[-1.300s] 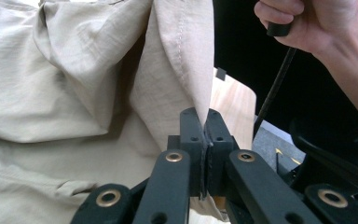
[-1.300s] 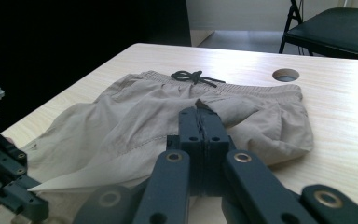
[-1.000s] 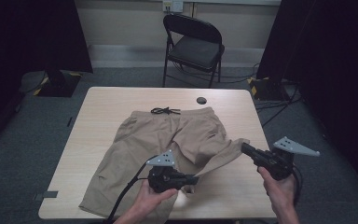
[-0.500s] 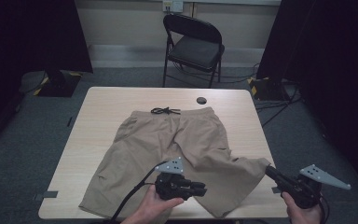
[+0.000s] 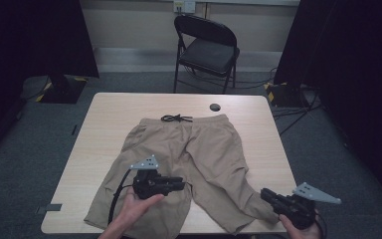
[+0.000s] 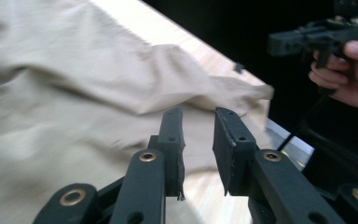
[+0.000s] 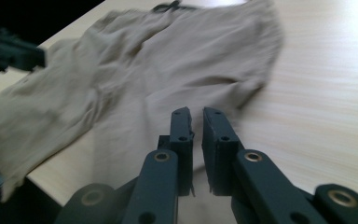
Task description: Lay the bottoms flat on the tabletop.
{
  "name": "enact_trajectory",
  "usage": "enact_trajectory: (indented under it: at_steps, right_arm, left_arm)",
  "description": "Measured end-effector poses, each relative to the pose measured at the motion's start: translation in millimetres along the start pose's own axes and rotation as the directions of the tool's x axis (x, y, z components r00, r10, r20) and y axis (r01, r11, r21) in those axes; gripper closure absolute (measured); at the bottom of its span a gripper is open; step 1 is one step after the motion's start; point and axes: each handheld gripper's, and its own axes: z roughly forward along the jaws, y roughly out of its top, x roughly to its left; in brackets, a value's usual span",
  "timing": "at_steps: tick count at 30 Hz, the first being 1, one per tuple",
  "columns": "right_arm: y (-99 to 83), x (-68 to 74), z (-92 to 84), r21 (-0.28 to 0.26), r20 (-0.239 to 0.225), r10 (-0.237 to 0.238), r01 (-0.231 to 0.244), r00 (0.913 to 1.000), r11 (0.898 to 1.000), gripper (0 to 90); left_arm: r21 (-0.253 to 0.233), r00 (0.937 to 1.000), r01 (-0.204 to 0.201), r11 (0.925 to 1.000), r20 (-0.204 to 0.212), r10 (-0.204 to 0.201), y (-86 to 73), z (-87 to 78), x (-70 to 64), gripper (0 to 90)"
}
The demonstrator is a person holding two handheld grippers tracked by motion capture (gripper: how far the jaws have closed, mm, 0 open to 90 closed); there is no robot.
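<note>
Shorts (image 5: 189, 164): tan woven cloth, matt, soft, creased; black cord drawstring (image 5: 176, 118) at waist. Table (image 5: 124, 107): pale wood-grain laminate, smooth, slight sheen. Left gripper (image 6: 198, 126) and right gripper (image 7: 195, 114): matt black plastic jaws, brass-coloured rivets seen at pivots; grey matt plate on top. Chair (image 5: 206, 50): black painted metal frame, dark padded seat. Floor (image 5: 35, 144): grey carpet, rough.
</note>
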Motion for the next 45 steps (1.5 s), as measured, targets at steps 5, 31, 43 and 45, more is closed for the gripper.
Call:
enact_trajectory:
  at_steps: [5, 31, 43, 45]
  right_arm:
    - [-9.9, 16.5, 41.6, 0.101, -0.099, -0.012, 0.022, 0.9950, 0.995, 84.1]
    - [-42.8, 58.3, 87.7, 0.282, -0.261, -0.069, 0.145, 0.9629, 0.948, 74.4]
    - [-13.0, -8.0, 48.9, 0.170, -0.074, 0.007, 0.006, 0.9972, 0.985, 50.9]
    - [-18.7, -6.9, 53.1, 0.192, -0.080, 0.005, 0.010, 0.9968, 0.981, 46.9]
  left_arm:
    - [0.043, 1.0000, -0.003, 0.9991, -0.006, 0.003, -8.3, 14.1, 0.8, 72.2]
    - [0.120, 0.9999, 0.013, 0.9926, -0.005, -0.013, -17.2, 42.4, 1.1, 65.8]
    - [0.183, 0.9932, -0.032, 0.9826, 0.116, 0.011, -21.5, 91.5, -35.8, 63.6]
    - [0.199, 0.9907, -0.044, 0.9790, 0.135, 0.018, -24.0, 100.9, -42.9, 63.0]
